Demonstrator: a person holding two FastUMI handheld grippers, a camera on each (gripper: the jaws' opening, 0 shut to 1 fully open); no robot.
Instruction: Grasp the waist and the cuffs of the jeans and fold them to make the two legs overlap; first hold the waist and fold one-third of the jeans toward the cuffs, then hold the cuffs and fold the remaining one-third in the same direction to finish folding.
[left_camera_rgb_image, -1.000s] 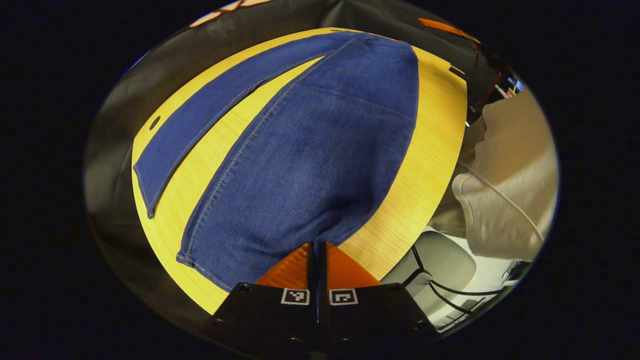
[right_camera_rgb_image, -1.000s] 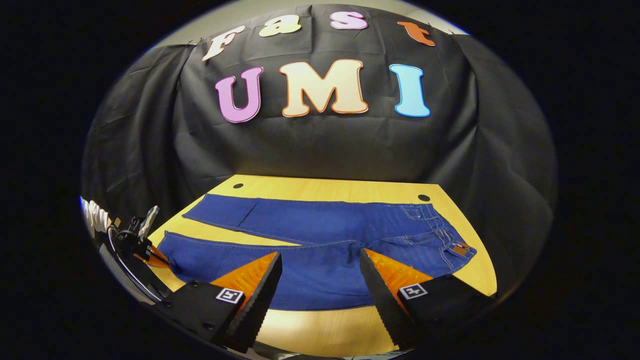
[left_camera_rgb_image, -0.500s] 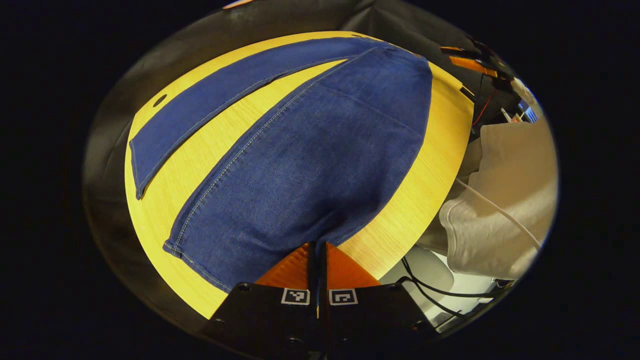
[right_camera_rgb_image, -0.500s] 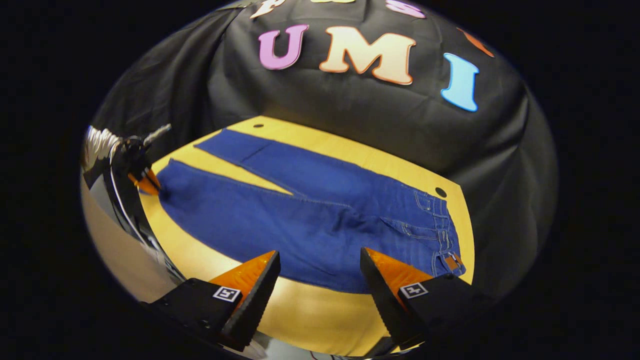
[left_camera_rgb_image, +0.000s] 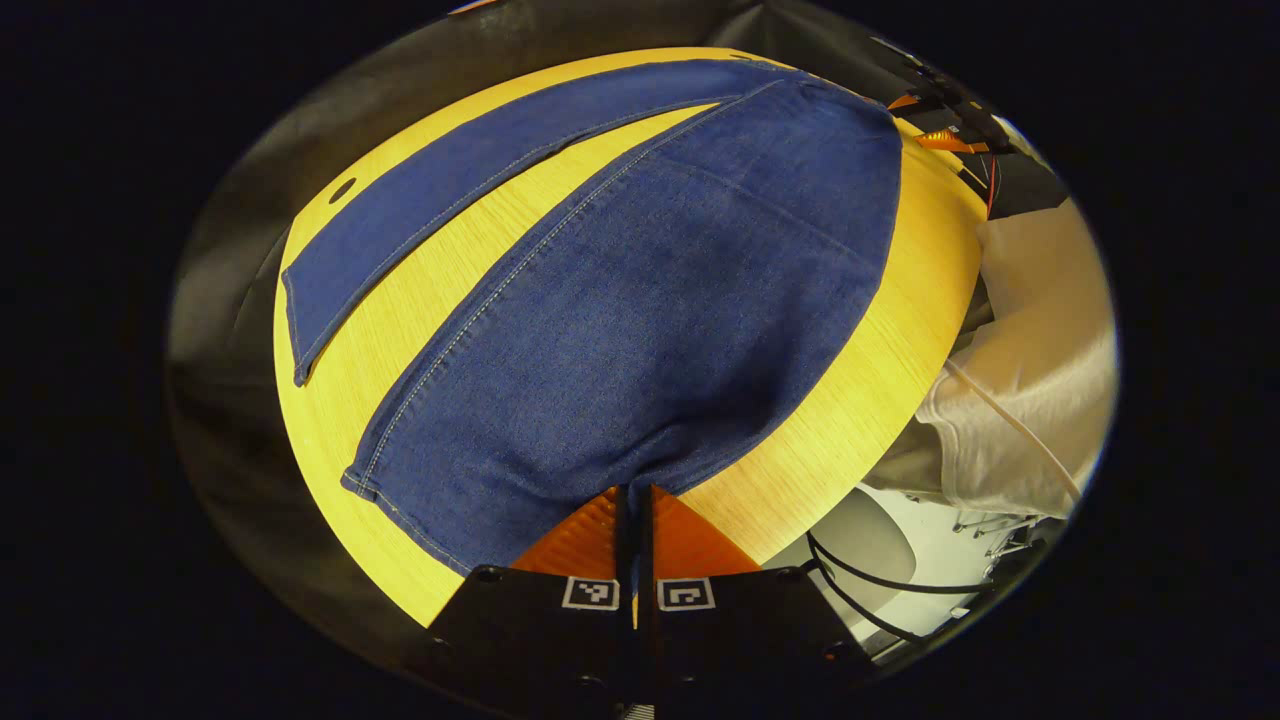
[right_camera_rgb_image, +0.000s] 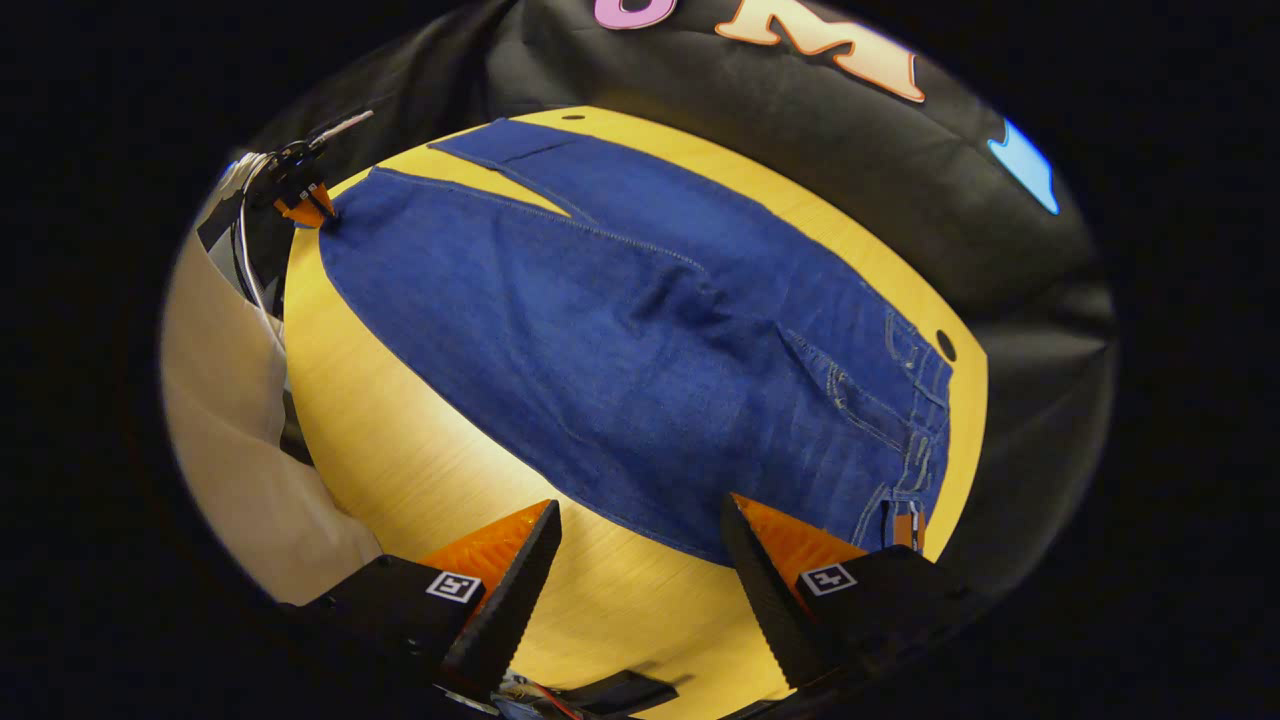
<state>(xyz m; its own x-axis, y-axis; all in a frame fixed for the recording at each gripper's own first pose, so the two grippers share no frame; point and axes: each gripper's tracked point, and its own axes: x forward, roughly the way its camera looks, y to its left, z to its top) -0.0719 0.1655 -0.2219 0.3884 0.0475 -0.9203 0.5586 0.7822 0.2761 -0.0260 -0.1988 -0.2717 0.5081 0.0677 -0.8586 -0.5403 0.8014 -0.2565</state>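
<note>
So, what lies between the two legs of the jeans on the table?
Only a bare wedge of the table lies between the legs of the jeans, as the left gripper view shows.

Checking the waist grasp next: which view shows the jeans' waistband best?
The right gripper view: the waistband with belt loops and pockets lies ahead of the open right tongs. In the left gripper view it is far and edge-on.
</note>
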